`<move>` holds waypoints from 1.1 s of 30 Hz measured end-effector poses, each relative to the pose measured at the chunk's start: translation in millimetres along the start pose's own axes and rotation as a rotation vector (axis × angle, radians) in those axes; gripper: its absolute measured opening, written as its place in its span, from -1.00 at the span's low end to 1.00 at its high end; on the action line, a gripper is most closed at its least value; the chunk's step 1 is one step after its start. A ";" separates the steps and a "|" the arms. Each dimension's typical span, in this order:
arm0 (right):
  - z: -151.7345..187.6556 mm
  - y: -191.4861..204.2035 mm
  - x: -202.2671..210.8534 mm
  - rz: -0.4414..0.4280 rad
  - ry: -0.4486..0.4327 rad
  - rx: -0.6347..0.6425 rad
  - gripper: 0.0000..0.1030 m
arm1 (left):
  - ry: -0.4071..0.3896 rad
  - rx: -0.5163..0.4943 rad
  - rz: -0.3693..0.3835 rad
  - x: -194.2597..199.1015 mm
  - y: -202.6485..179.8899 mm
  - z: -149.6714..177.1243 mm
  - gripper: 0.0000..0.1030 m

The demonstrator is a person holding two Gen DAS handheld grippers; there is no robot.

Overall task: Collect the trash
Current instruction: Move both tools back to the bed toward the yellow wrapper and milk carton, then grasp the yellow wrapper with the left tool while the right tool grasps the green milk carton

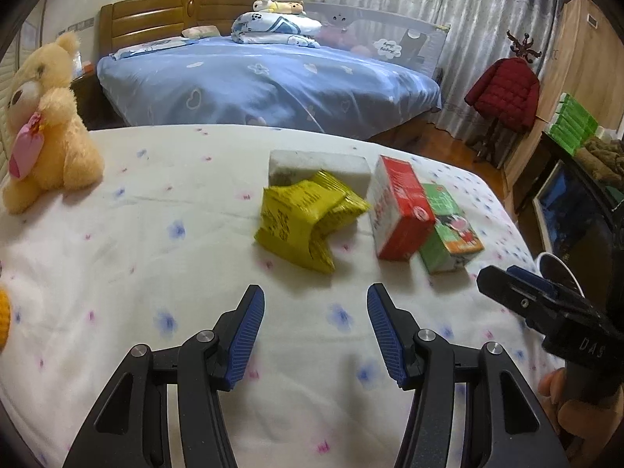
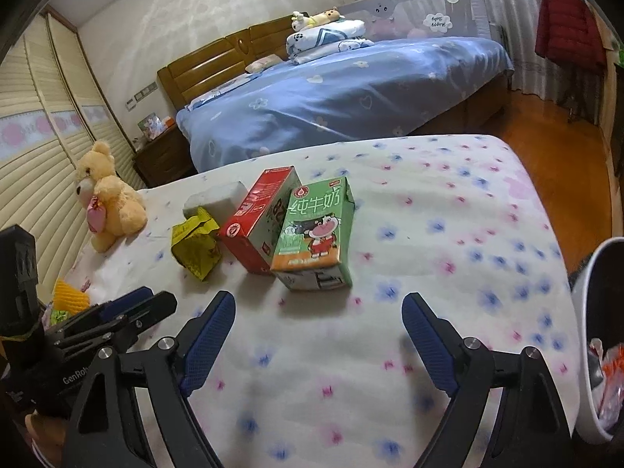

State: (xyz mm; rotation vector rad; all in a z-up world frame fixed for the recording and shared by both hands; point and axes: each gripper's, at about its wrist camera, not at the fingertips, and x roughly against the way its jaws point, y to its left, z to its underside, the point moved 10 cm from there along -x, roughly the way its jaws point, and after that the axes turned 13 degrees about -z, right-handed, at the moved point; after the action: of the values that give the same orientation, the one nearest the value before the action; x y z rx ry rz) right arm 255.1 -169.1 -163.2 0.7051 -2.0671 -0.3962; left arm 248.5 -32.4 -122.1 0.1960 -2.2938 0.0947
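Note:
Trash lies in a cluster on the floral sheet: a crumpled yellow wrapper [image 1: 308, 218] [image 2: 195, 245], a red carton [image 1: 401, 210] [image 2: 259, 218], a green milk carton [image 1: 448, 230] [image 2: 316, 234] and a grey-white block [image 1: 319, 167] [image 2: 216, 199] behind them. My left gripper [image 1: 316, 300] hangs open just short of the yellow wrapper, nothing between its fingers. My right gripper [image 2: 318, 308] stands wide open just before the green carton, empty. Each gripper shows in the other's view: the right gripper [image 1: 507, 277] at the right edge, the left gripper [image 2: 152, 300] at the lower left.
A white bin [image 2: 596, 312] with wrappers inside stands at the mattress's right edge. A plush bear [image 1: 46, 124] [image 2: 109, 199] sits at the left. An orange net sleeve [image 2: 70, 296] lies near the left edge. Beyond are a blue bed [image 1: 265, 78] and a wood floor.

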 end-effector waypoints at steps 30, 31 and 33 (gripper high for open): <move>-12.7 -11.9 -34.7 0.003 0.060 0.010 -0.01 | 0.014 -0.037 -0.011 -51.2 -11.7 -24.8 -0.72; -11.8 -11.2 -32.4 0.000 0.059 0.009 -0.01 | 0.013 -0.038 -0.006 -48.5 -12.4 -22.5 -0.73; -8.3 -10.4 -25.8 -0.005 0.054 0.007 -0.01 | 0.013 -0.037 0.002 -43.3 -12.8 -18.5 -0.75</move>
State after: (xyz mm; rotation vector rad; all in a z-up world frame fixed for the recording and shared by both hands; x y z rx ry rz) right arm 276.9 -161.5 -180.9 0.7180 -2.0173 -0.3691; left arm 292.7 -37.8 -142.0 0.1731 -2.2813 0.0547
